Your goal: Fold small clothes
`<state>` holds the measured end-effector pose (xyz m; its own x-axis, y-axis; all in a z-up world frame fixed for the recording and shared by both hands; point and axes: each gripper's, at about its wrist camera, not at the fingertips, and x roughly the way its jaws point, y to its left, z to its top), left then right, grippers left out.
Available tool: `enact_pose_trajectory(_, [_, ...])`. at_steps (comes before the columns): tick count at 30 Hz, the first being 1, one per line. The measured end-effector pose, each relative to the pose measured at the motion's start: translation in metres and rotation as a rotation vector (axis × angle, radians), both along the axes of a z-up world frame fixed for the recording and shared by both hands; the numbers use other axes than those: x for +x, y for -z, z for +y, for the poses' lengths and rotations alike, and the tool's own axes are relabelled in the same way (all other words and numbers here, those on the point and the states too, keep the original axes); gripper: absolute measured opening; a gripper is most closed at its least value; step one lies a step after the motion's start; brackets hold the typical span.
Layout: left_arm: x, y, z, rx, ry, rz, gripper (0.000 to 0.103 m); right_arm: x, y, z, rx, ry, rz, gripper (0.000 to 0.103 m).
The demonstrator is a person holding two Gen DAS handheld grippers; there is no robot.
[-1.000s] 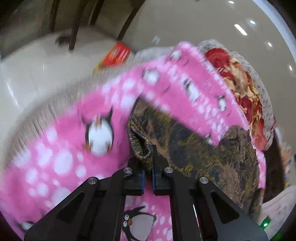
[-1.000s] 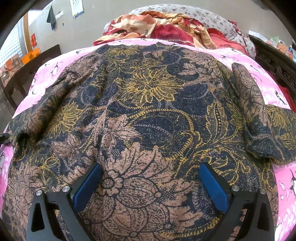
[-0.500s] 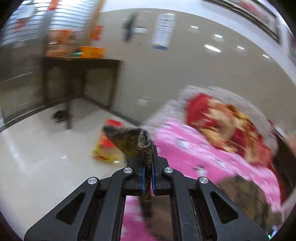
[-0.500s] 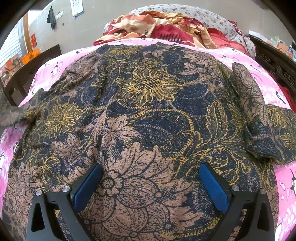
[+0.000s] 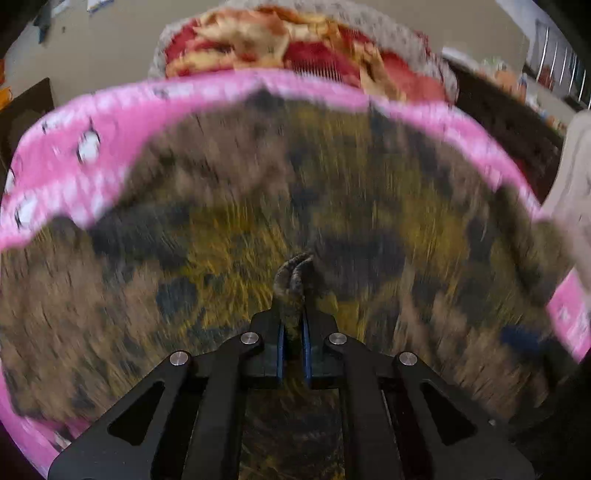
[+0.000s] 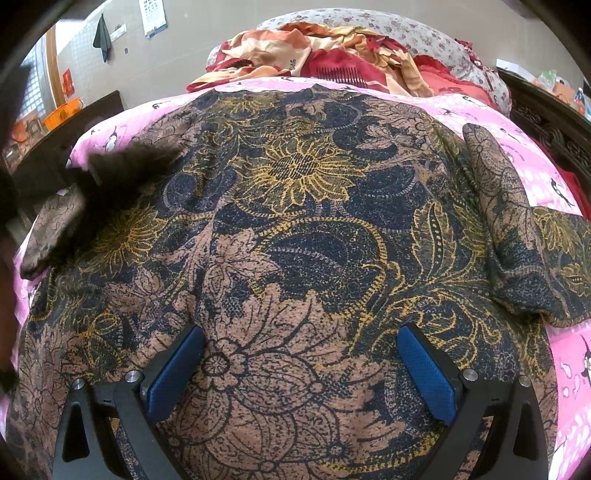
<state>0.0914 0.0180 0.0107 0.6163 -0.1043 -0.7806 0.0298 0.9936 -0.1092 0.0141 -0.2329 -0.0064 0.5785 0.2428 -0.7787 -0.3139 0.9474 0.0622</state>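
Note:
A dark floral garment (image 6: pixel 303 229), navy and brown with yellow flowers, lies spread on a pink penguin blanket (image 6: pixel 517 147). Its right sleeve (image 6: pixel 506 221) is folded inward on top. My right gripper (image 6: pixel 301 354) is open, low over the garment's near part, jaws wide apart and empty. My left gripper (image 5: pixel 291 332) is shut on a fold of the garment's left sleeve (image 5: pixel 293 273) and holds it above the blurred garment body (image 5: pixel 258 206). That lifted sleeve shows as a dark blur at the left of the right wrist view (image 6: pixel 110 173).
A pile of red and orange bedding (image 6: pixel 332 55) and a floral pillow (image 6: pixel 424 33) lie at the bed's far end. A dark carved bed frame (image 6: pixel 554 118) runs along the right. A dark table (image 6: pixel 55 155) stands left of the bed.
My left gripper has swung from facing the room and floor to over the garment, carrying the sleeve inward. The right gripper has not moved.

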Motion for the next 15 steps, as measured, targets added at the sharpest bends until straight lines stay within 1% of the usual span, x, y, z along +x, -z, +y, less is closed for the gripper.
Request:
enact_pose_trajectory(1, [-0.008,0.001,0.001,-0.011,0.001,-0.016,0.014,0.000,0.000,-0.001,0.001,-0.001,0.000,0.103])
enact_pose_trajectory(2, [-0.019,-0.002,0.004,-0.042,0.012,-0.031,0.027,0.000,0.000,-0.001,0.001,-0.001,0.000,0.103])
enact_pose_trajectory(3, [-0.026,-0.004,0.007,-0.066,0.024,-0.032,0.044,0.000,0.000,-0.001,0.001,-0.001,0.001,0.103])
enact_pose_trajectory(5, [-0.043,-0.012,0.008,-0.091,0.049,-0.047,0.054,0.000,0.000,-0.001,0.000,-0.001,-0.001,0.103])
enact_pose_trajectory(7, [-0.065,-0.016,0.013,-0.071,0.062,-0.065,0.054,0.000,0.000,0.000,-0.008,0.000,0.001,0.103])
enact_pose_trajectory(9, [-0.083,-0.008,0.017,-0.036,0.056,-0.080,0.054,0.003,-0.002,0.003,-0.023,-0.002,0.016,0.103])
enact_pose_trajectory(10, [-0.088,0.001,0.020,-0.013,0.036,-0.078,0.054,0.005,-0.006,0.006,-0.020,-0.009,0.024,0.102])
enact_pose_trajectory(11, [-0.090,0.011,0.031,-0.035,-0.006,-0.053,0.054,0.009,-0.015,0.008,0.025,-0.018,0.022,0.101])
enact_pose_trajectory(12, [-0.092,0.012,0.043,-0.098,-0.039,-0.057,0.054,0.013,-0.022,0.009,0.076,-0.026,0.017,0.100])
enact_pose_trajectory(13, [-0.093,0.011,0.052,-0.133,-0.081,-0.071,0.054,0.016,-0.030,0.012,0.136,-0.040,0.010,0.100])
enact_pose_trajectory(14, [-0.094,0.013,0.061,-0.153,-0.149,-0.072,0.054,0.020,-0.038,0.018,0.196,-0.069,0.003,0.100])
enact_pose_trajectory(15, [-0.094,0.015,0.065,-0.179,-0.172,-0.070,0.054,0.025,-0.045,0.028,0.259,-0.121,0.003,0.100])
